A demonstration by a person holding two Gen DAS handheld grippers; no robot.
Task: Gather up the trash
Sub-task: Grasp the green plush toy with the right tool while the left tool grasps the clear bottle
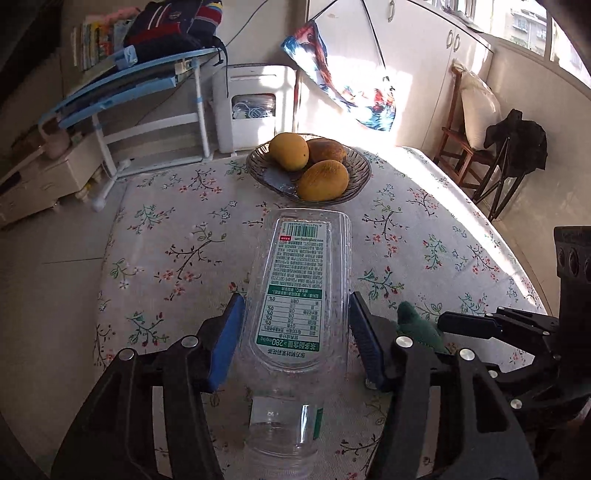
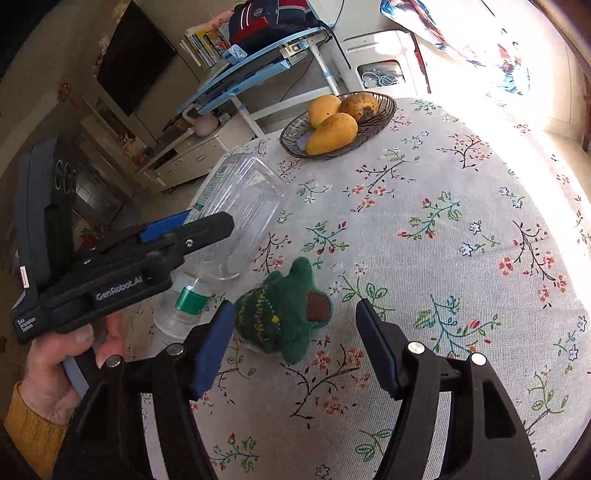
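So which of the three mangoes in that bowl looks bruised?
The brown-blotched mango at the back of the dark glass bowl; the other two yellow mangoes look clean-skinned.

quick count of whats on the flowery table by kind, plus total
Mangoes: 3
Glass bowl holding them: 1
Clear plastic bottle: 1
Green knitted toy: 1
Total: 6

Hard sunlight from the right-hand glazed windows (image 1: pixel 524 22) blows out the white floral-printed tablecloth (image 2: pixel 535 110); fisheye edges bend and darken.
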